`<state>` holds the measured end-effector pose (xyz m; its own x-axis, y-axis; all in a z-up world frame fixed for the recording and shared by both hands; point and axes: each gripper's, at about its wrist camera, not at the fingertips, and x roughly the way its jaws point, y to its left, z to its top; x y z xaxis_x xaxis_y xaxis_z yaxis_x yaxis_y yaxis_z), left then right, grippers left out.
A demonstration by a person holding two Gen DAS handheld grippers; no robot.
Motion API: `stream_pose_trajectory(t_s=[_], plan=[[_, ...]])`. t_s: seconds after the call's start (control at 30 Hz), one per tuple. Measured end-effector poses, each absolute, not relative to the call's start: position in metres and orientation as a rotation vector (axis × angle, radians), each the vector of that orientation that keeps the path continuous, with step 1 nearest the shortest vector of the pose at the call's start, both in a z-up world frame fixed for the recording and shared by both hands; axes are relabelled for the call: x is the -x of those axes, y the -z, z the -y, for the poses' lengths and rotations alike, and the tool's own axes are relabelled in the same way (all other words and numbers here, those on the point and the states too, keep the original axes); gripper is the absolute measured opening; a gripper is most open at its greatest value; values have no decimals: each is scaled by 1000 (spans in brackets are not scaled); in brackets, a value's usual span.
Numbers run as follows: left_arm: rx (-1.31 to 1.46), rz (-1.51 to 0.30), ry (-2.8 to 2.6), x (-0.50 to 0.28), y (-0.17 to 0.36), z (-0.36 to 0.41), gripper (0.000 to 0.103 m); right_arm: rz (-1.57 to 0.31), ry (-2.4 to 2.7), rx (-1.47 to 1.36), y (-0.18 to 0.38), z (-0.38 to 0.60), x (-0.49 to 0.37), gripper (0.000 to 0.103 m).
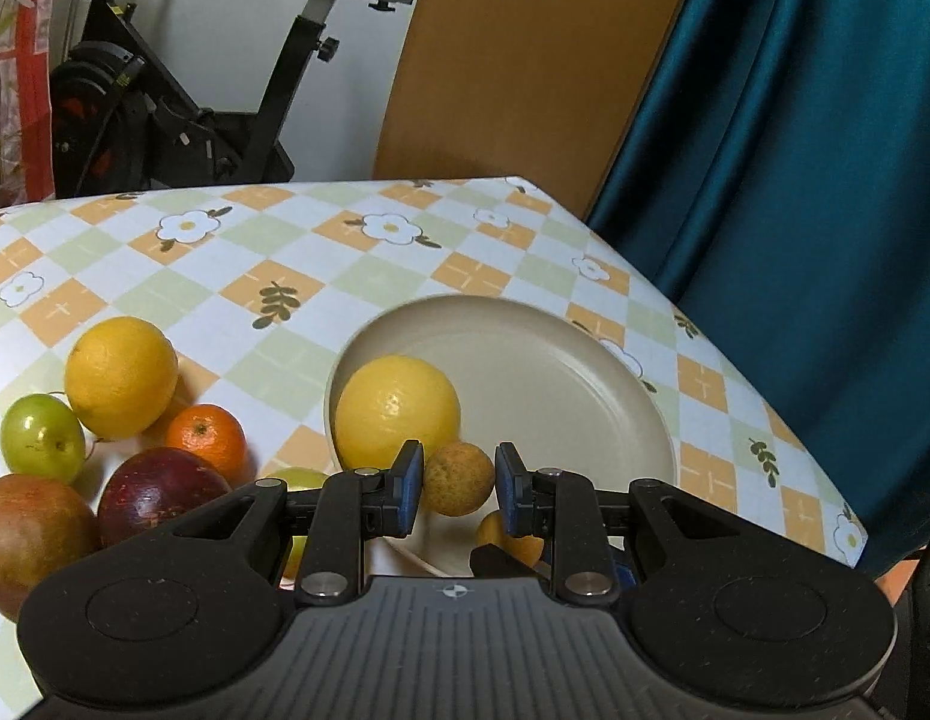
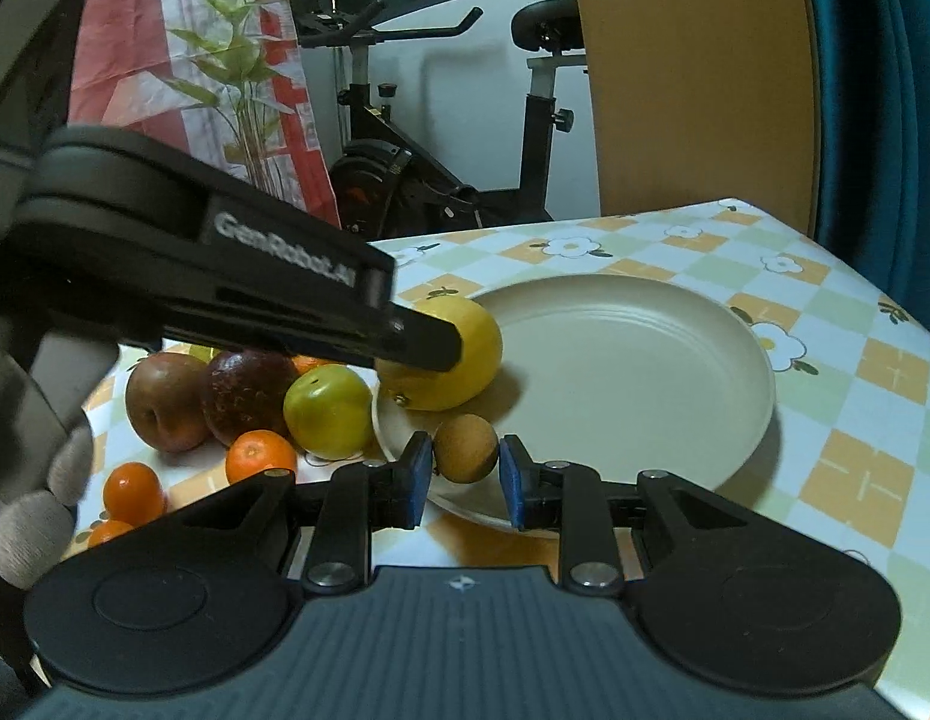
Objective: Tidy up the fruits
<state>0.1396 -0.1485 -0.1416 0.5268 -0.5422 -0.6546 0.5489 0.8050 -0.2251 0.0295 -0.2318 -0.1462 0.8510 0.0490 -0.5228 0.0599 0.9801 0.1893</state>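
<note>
My left gripper (image 1: 458,480) is shut on a small brown-speckled round fruit (image 1: 459,479) and holds it over the near rim of the beige plate (image 1: 561,384). A big yellow citrus (image 1: 398,405) lies in the plate's left side. My right gripper (image 2: 466,468) is shut on a small tan round fruit (image 2: 466,449) at the plate's (image 2: 633,372) near edge. In the right wrist view the left gripper (image 2: 432,351) reaches in from the left, its tip in front of the yellow citrus (image 2: 459,354); its fruit is hidden there.
Left of the plate lie a yellow citrus (image 1: 120,375), green fruits (image 1: 42,438) (image 2: 328,411), a dark red fruit (image 2: 249,396), a brown-red fruit (image 2: 165,399) and mandarins (image 2: 261,456). The table edge runs along the right by a teal curtain (image 1: 795,180). An exercise bike (image 1: 165,120) stands behind.
</note>
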Motion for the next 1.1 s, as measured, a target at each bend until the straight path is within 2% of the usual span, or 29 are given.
stream_pose_trajectory(t_s=[0.7,0.9,1.0,1.1], plan=[[-24,-807,635,-144,144,149,28,-587,-61,-241,156,230,-41,28],[-6,-803,627,-144,141,144,31,-580,-59,-236,155,228,-42,28],[8,-787,620,-142,137,138,32,-558,-55,-221,153,226,-39,33],[3,-766,603,-138,133,132,32,-531,-59,-196,149,222,-36,33]])
